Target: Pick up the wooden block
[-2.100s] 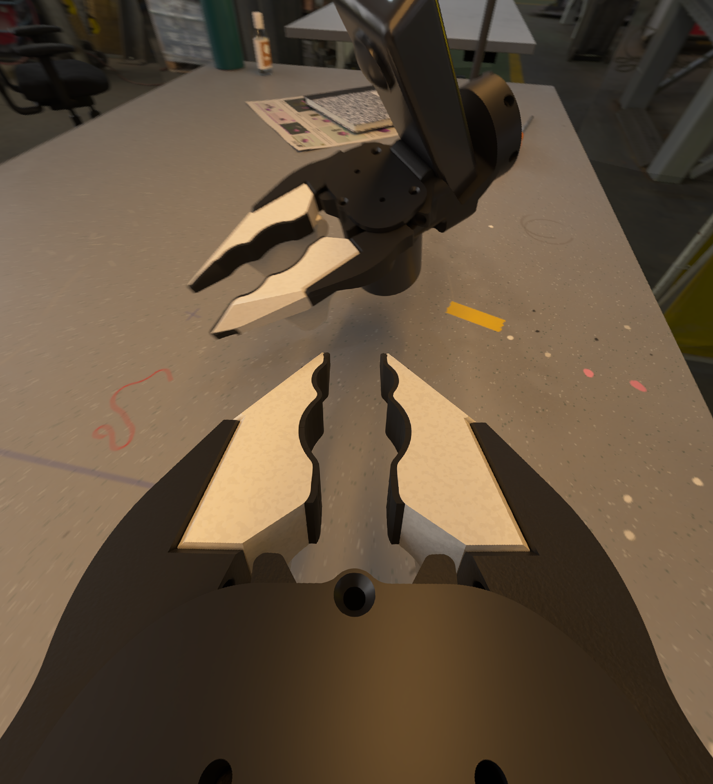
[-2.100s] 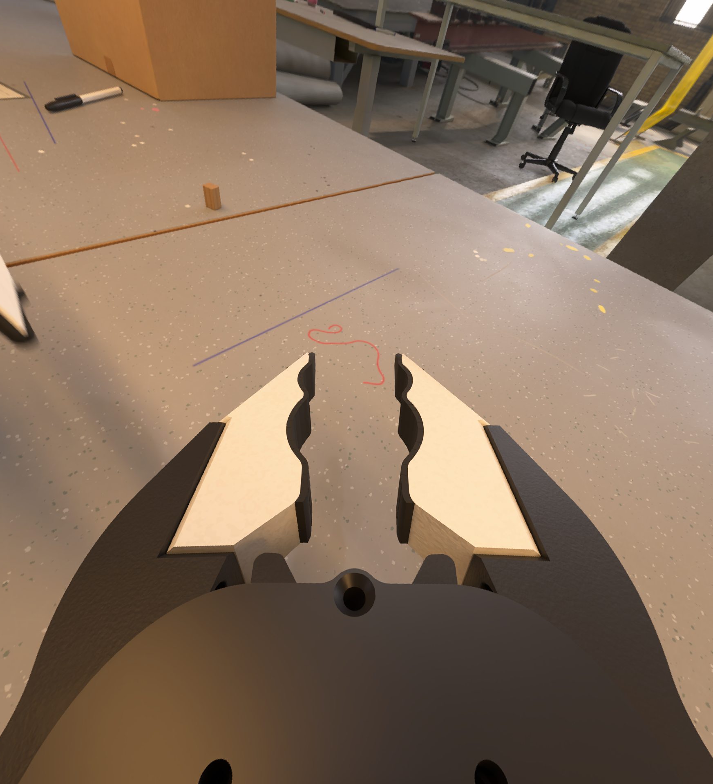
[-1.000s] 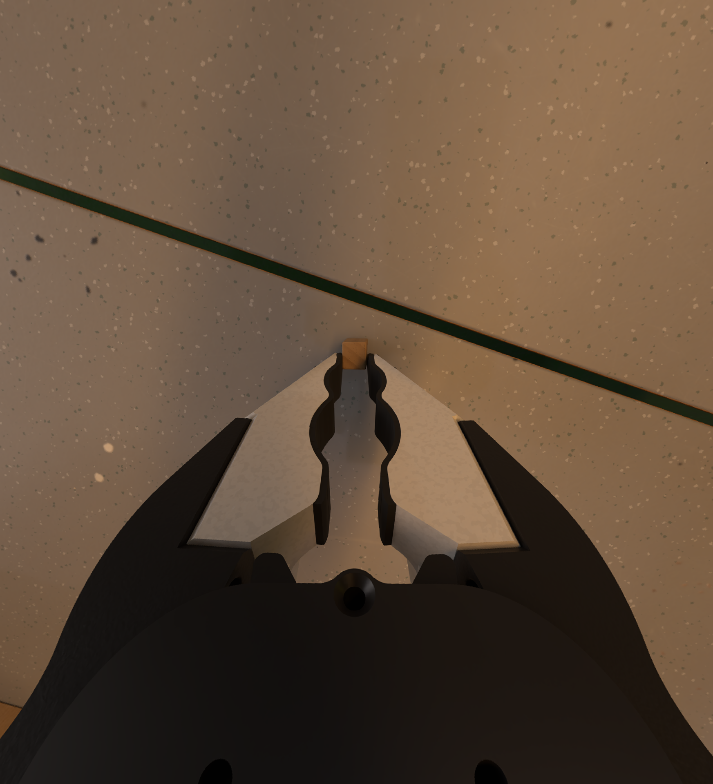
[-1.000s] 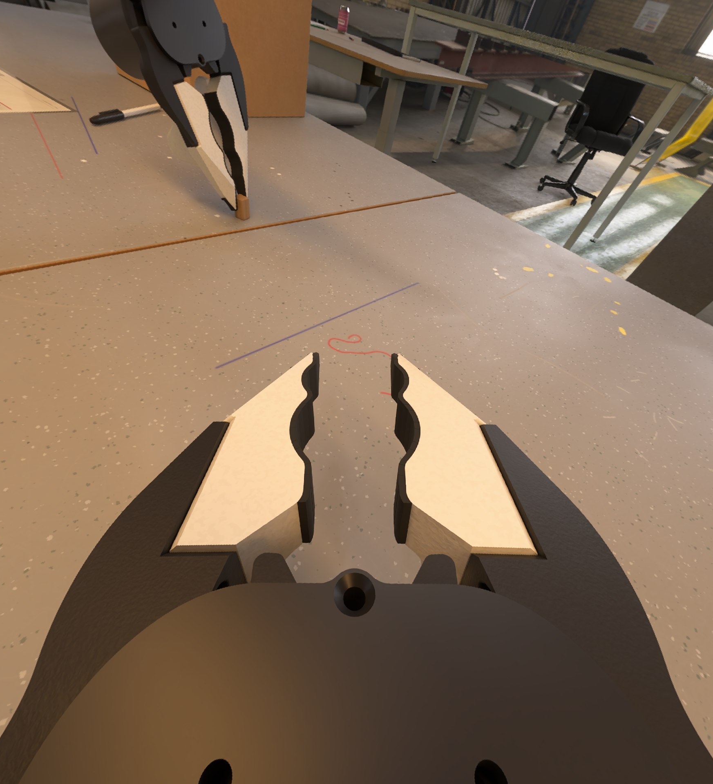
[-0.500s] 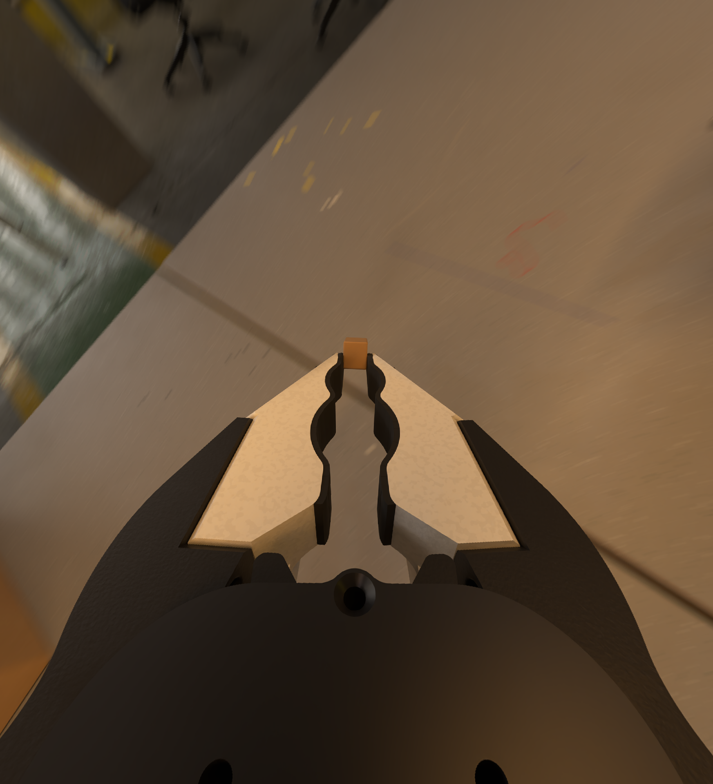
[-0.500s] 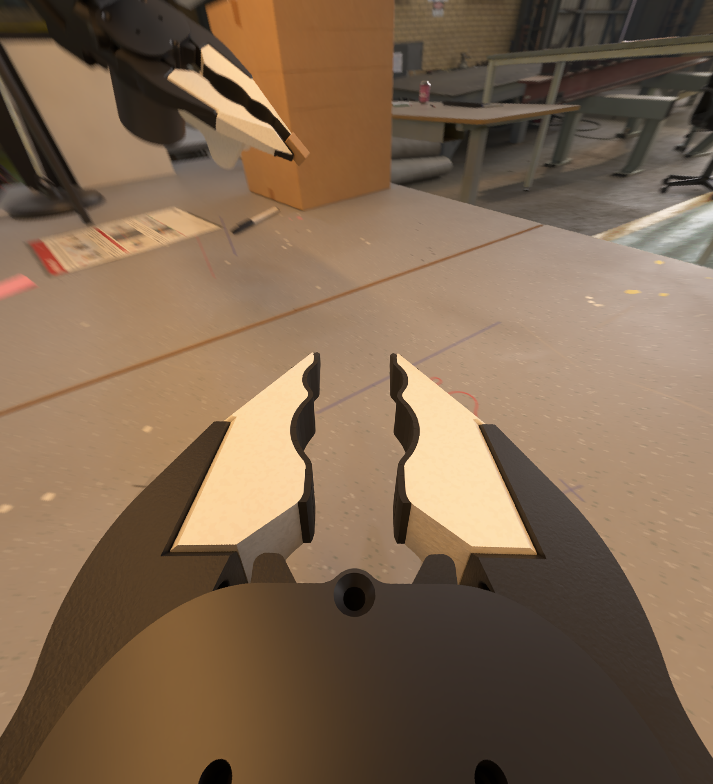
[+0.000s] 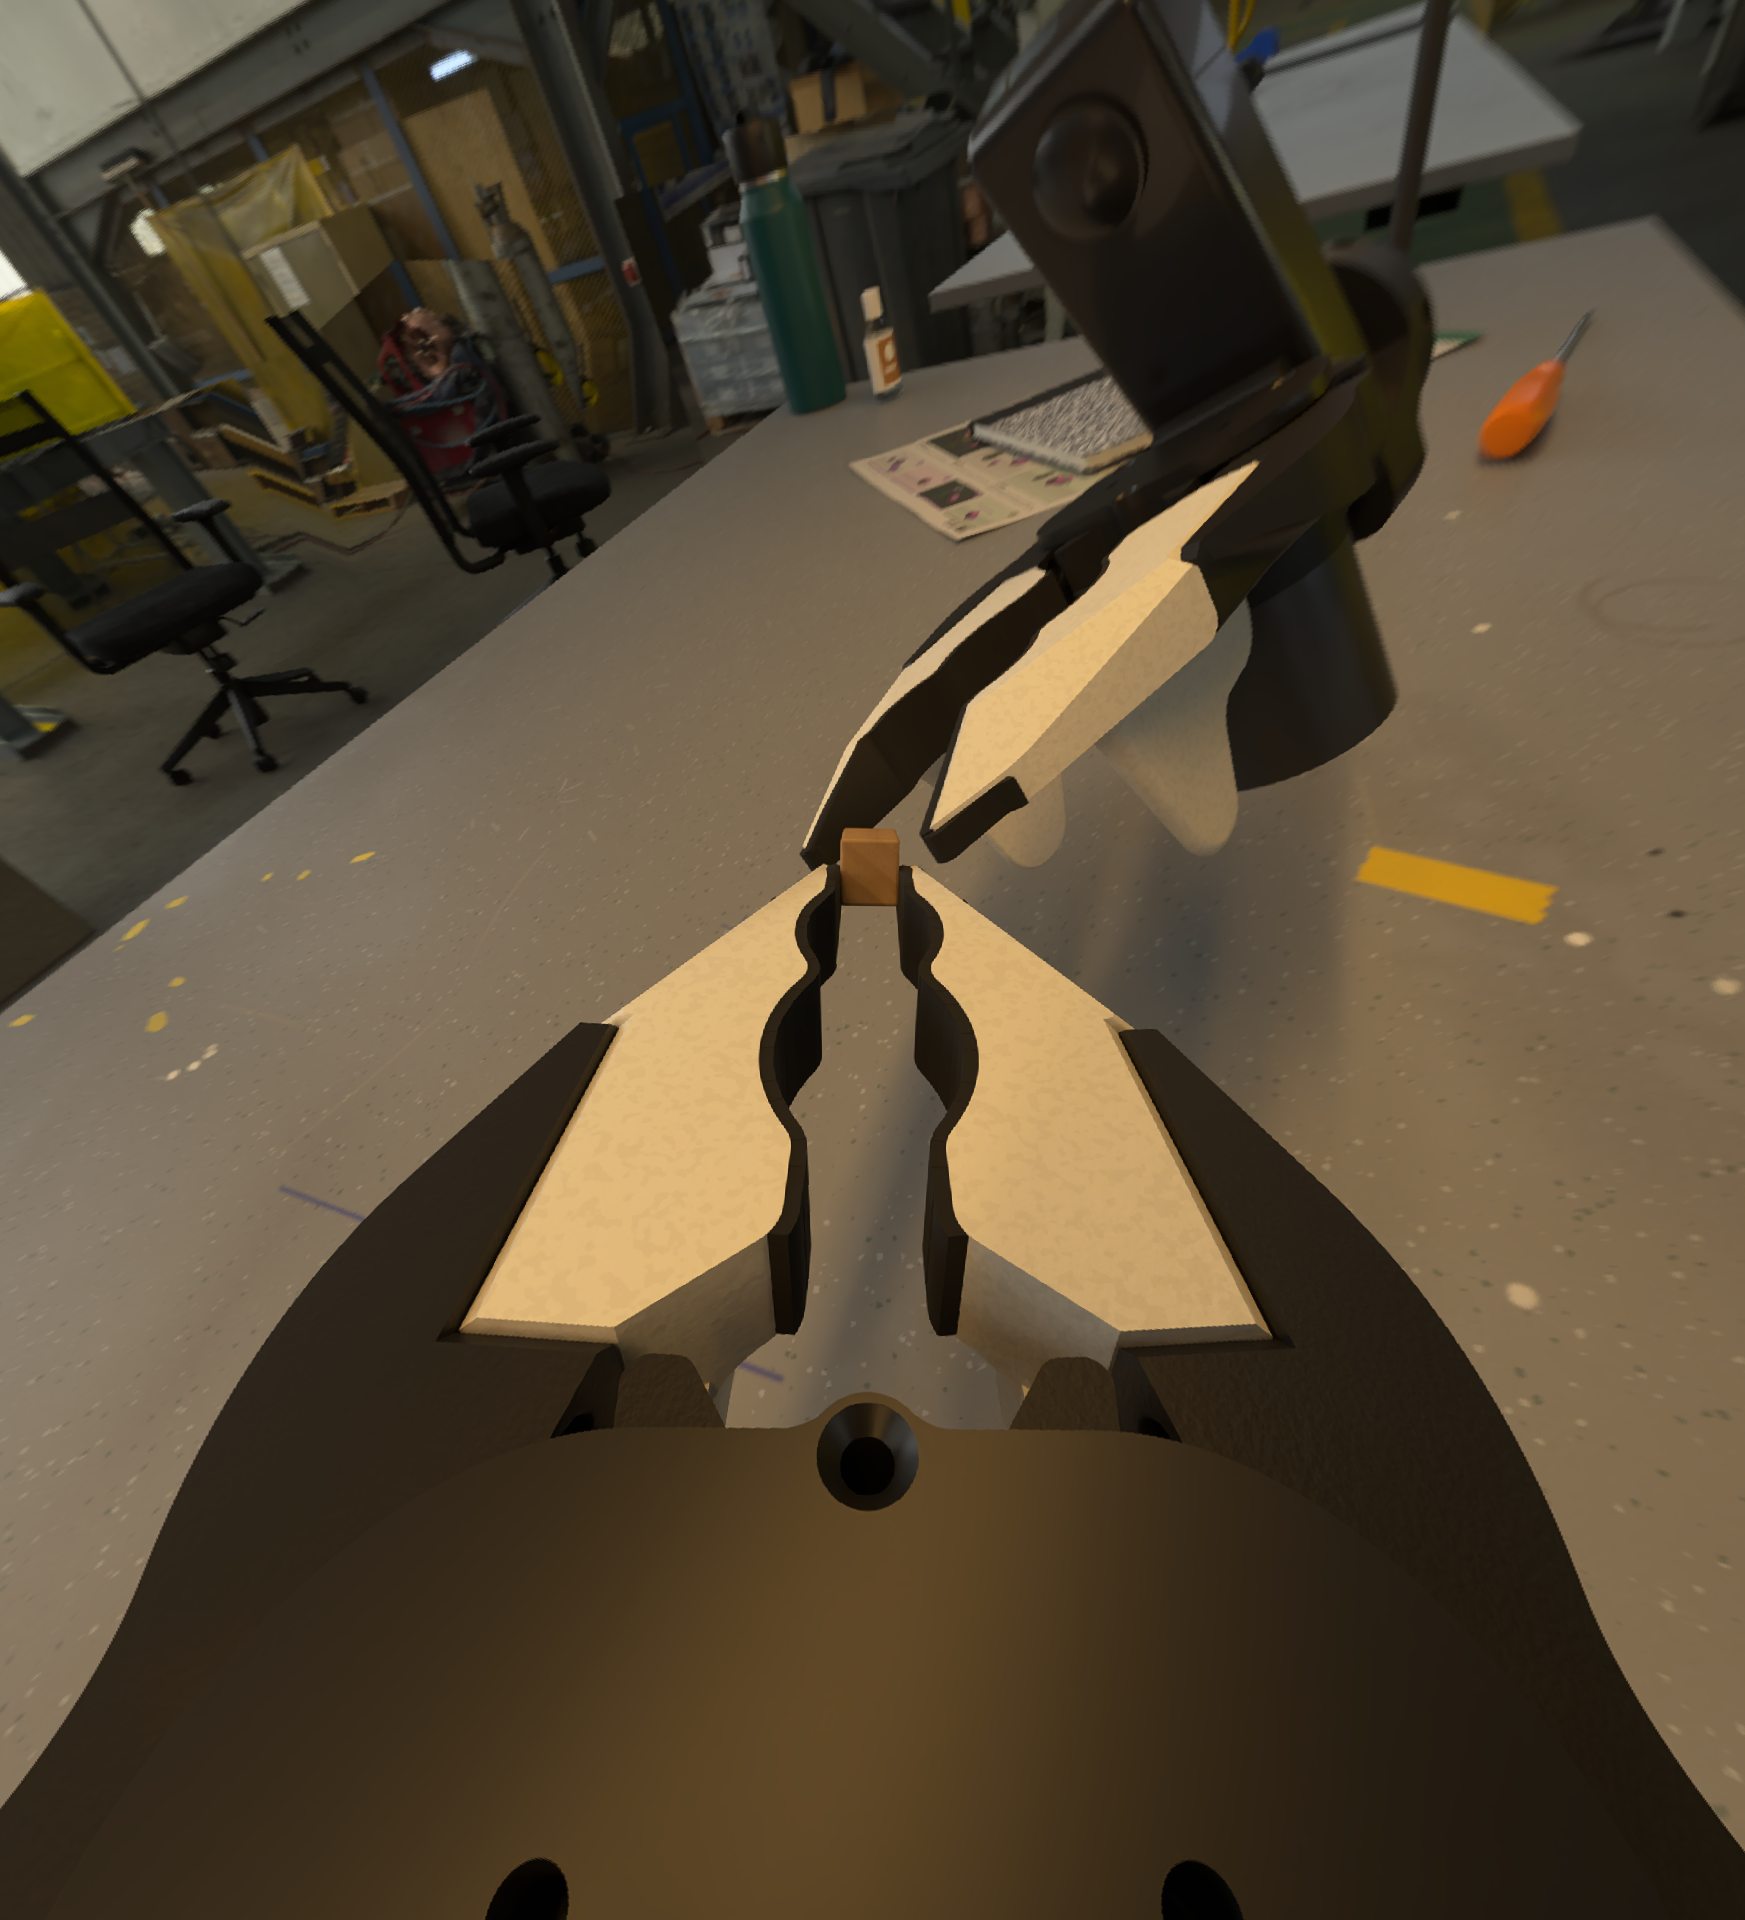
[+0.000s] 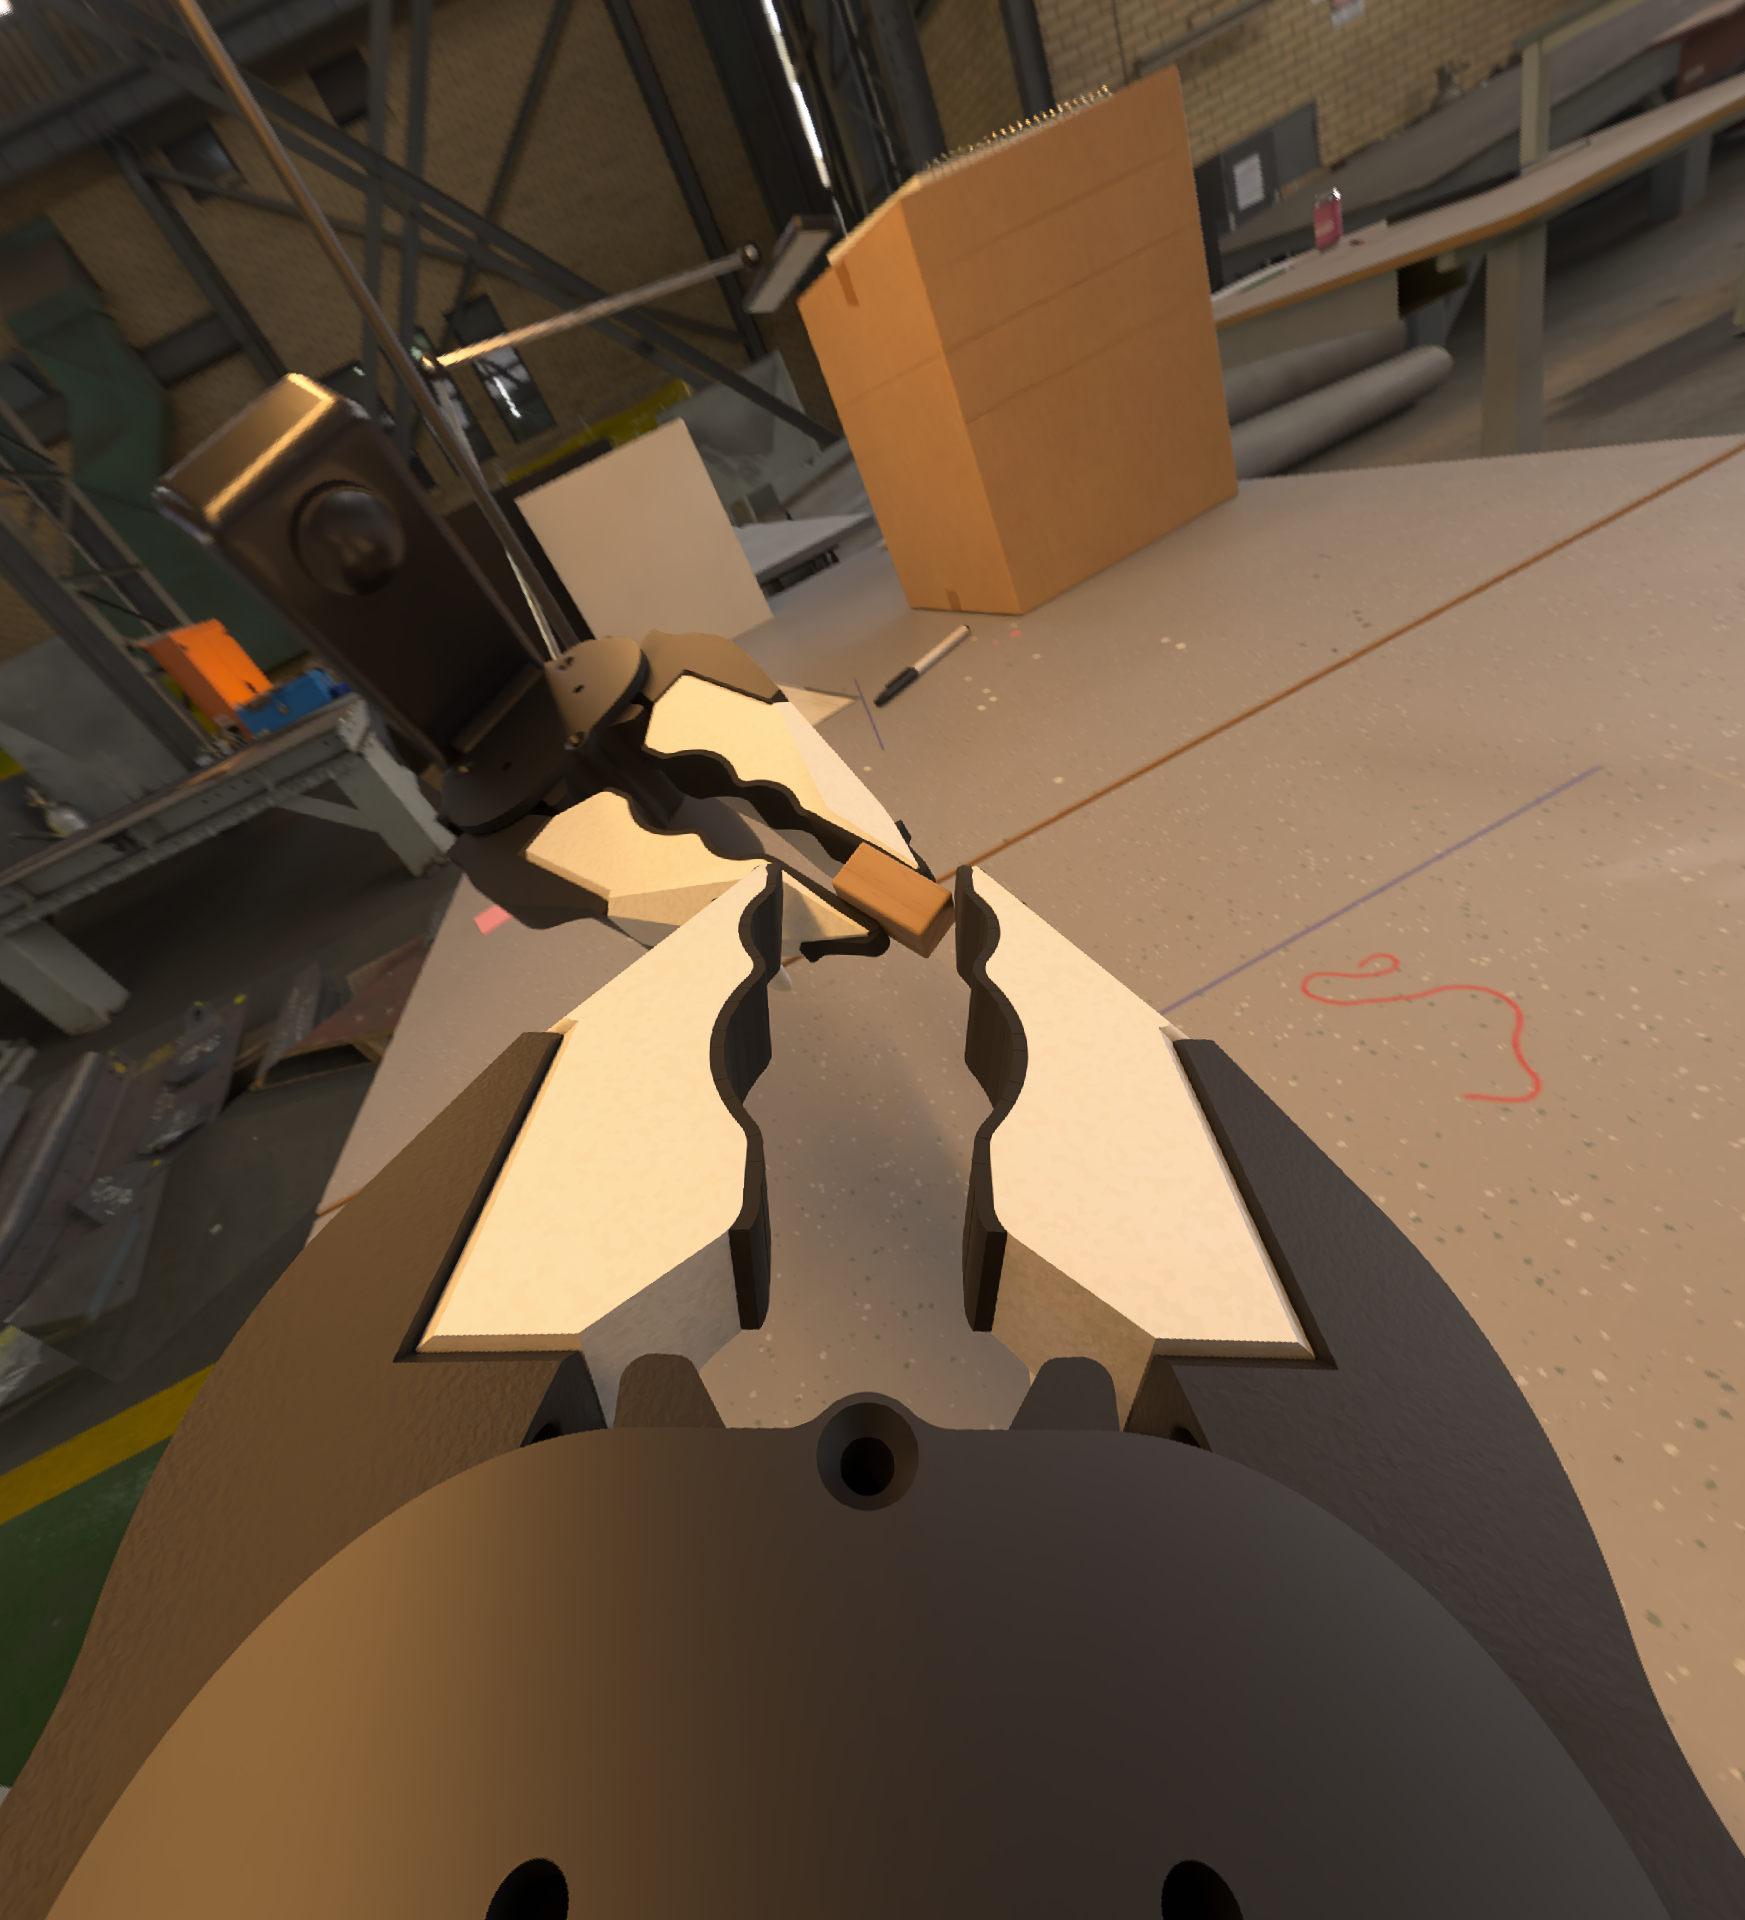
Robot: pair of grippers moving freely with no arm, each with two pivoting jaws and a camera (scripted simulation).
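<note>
A small, plain tan wooden block (image 7: 868, 869), smooth with squared edges, sits pinched at the fingertips of the left hand-held gripper (image 7: 866, 883), clear above the grey speckled desk (image 7: 1367, 1143); the right hand-held gripper (image 8: 863, 883) faces it, parted and empty

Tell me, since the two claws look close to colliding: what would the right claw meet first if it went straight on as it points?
Most likely the wooden block, pinched in the left claw just ahead of the right claw. Its tips flank the block, though depth is unclear.
</note>
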